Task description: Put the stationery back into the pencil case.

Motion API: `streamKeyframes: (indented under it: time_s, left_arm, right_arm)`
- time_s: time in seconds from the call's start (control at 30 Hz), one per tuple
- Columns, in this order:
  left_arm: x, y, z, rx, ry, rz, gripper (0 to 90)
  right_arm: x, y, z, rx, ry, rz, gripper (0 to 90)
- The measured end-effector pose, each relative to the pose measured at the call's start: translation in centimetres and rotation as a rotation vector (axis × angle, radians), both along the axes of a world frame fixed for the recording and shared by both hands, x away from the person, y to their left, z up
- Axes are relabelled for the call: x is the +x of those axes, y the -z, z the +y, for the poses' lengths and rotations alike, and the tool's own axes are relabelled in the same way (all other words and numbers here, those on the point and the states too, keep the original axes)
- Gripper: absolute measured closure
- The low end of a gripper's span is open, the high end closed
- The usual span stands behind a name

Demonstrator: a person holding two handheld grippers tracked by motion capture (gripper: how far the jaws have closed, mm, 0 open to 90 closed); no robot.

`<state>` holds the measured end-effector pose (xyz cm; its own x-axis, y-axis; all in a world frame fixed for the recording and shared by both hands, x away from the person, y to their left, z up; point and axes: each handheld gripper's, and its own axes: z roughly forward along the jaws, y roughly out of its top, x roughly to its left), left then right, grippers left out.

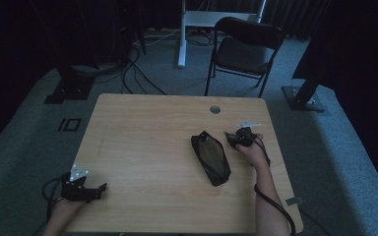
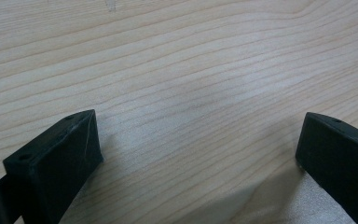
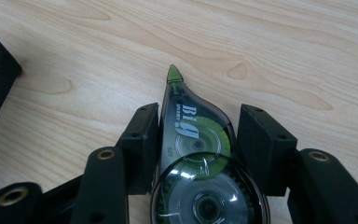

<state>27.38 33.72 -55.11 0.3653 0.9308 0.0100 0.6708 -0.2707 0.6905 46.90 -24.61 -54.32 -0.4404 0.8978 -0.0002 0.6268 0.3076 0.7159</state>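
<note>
A correction tape dispenser [image 3: 200, 158] sits low in the centre of the right gripper view, between the two black jaws of the right gripper [image 3: 198, 144]. It is teardrop-shaped, with a smoky clear shell, green rings and a toothed wheel showing inside, white lettering reading "Big" along its upper half, and a small green pointed tip aimed toward the top of the frame. Both jaws press against its sides, so the gripper is clamped on it, with the wooden table [image 3: 279, 51] beneath.

In the high view the right gripper [image 1: 232, 137] is right of centre, held by the person's right hand [image 1: 253, 152], just beside a black pouch [image 1: 210, 157] lying flat and slanted on the tabletop. A dark corner of the pouch shows at the left edge of the right gripper view.

The left gripper [image 1: 101, 188] rests at the lower left of the high view, well apart from the pouch. In its own view the jaws stand wide apart over bare wood grain.
</note>
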Motion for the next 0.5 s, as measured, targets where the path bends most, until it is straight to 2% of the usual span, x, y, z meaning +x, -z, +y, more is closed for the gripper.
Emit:
streamKeyframes:
  time_s: [0.17,0.3,0.5]
  left_arm:
    - [0.0,0.0,0.0,0.000,0.000,0.000,0.0]
    - [0.0,0.0,0.0,0.000,0.001,0.000,0.0]
    - [0.0,0.0,0.0,0.001,-0.003,0.001,0.0]
  right_arm:
    - [-0.4,-0.1,0.2,-0.004,0.041,0.014,50.1]
    - [-0.7,-0.3,0.4,-0.027,0.048,0.015,51.2]
    - [-1.2,-1.1,0.1,-0.024,0.057,0.007,51.5]
